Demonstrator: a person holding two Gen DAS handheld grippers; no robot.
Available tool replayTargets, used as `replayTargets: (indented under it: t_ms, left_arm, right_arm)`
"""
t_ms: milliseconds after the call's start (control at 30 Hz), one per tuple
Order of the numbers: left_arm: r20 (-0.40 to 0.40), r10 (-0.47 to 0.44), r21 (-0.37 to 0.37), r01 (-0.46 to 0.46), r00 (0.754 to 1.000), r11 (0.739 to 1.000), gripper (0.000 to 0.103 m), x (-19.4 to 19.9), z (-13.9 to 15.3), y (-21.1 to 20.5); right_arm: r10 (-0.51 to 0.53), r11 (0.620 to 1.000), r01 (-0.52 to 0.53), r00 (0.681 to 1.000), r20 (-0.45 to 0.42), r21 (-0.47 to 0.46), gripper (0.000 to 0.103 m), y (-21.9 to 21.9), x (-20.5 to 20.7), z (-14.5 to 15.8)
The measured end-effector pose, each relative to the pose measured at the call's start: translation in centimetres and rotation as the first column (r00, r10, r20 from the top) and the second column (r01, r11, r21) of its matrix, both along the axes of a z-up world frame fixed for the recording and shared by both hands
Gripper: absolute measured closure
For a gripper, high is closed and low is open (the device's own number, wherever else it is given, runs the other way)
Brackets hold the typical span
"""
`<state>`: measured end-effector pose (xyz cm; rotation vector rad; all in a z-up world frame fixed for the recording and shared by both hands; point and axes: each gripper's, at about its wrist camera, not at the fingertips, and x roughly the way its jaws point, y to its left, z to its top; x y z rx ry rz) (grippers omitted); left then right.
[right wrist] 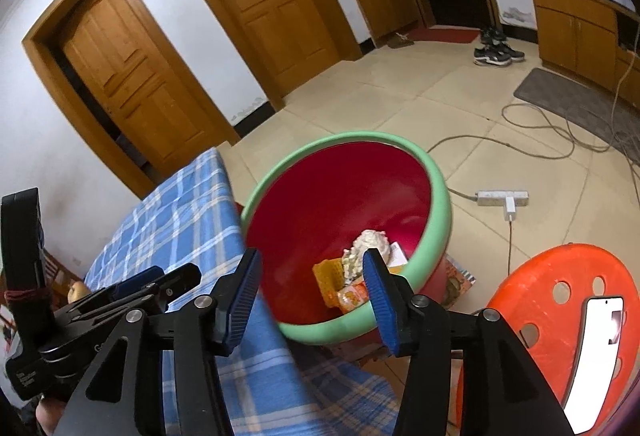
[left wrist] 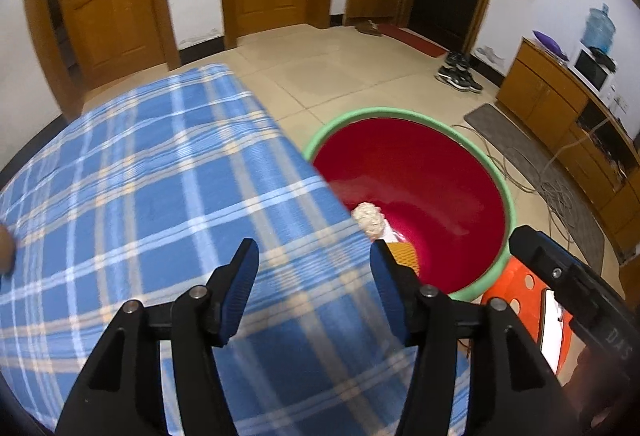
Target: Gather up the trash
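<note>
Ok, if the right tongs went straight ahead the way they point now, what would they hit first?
Probably the basin: the open right tongs aim at its near rim, at the table edge. Depth is unclear.

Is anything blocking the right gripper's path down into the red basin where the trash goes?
Nothing visible does. The right gripper is open and empty above the near rim of the red basin, whose mouth is uncovered; a crumpled paper wad and snack wrappers already lie inside.

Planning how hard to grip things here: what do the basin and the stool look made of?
Basin: likely plastic, glossy; its red inside shows light glare and the green rim is smoothly rolled. Stool: likely moulded plastic, slight sheen, orange seat with punched round holes.
</note>
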<state>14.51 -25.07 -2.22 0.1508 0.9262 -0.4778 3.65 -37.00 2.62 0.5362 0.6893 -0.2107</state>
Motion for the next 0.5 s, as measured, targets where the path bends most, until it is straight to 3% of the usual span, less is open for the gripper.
replayTargets:
  t_ms: [333,500]
  left_arm:
    - [0.053,0.129,0.005,-0.129,0.99,0.992,0.028,-1.8,1.4,5.4]
    - [0.074,0.195,0.006,-0.196,0.978,0.981,0.028,-2.6,1.8,8.2]
  right_arm:
    - [0.072,0.996,-0.072,0.997,0.001,-0.05,0.031,4.8,0.0,1.0]
    - [0.103,0.993,-0.103,0.995,0.005,-0.064,0.03,7.0,-0.2,1.2]
